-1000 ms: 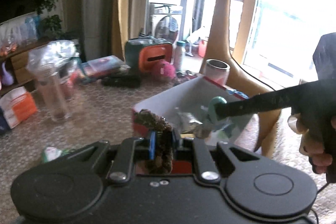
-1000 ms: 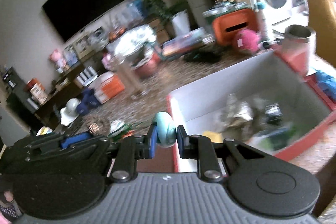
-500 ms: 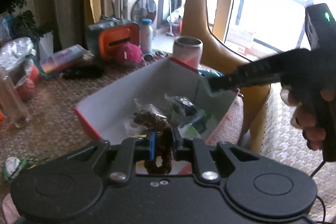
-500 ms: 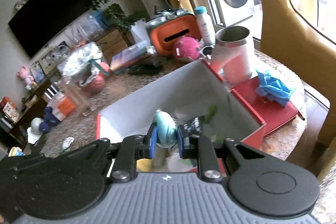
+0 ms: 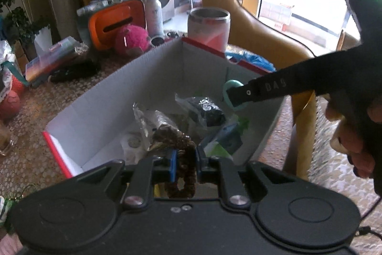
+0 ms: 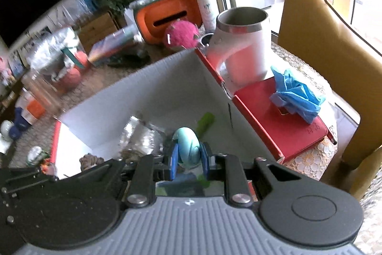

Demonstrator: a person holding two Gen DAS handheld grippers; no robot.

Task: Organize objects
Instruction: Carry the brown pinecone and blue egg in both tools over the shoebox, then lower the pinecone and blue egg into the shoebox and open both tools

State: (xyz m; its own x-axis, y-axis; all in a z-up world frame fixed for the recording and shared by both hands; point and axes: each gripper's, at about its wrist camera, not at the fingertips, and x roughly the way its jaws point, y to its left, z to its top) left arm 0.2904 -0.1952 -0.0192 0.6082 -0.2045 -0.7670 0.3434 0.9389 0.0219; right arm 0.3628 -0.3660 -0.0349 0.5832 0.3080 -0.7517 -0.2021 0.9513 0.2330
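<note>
Box below both tilted-down grippers, left gripper clenching brown scrunchie, right gripper grasping teal egg

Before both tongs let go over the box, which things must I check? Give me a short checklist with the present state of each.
1. Left tongs shut on the brown beaded loop: ok.
2. Right tongs shut on the teal round object: ok.
3. Both tongs above the open red box, inside its walls: ok.
4. Free floor space in the box under each item: cannot tell; packets already lie there.
5. The two tongs apart from each other: ok.
</note>
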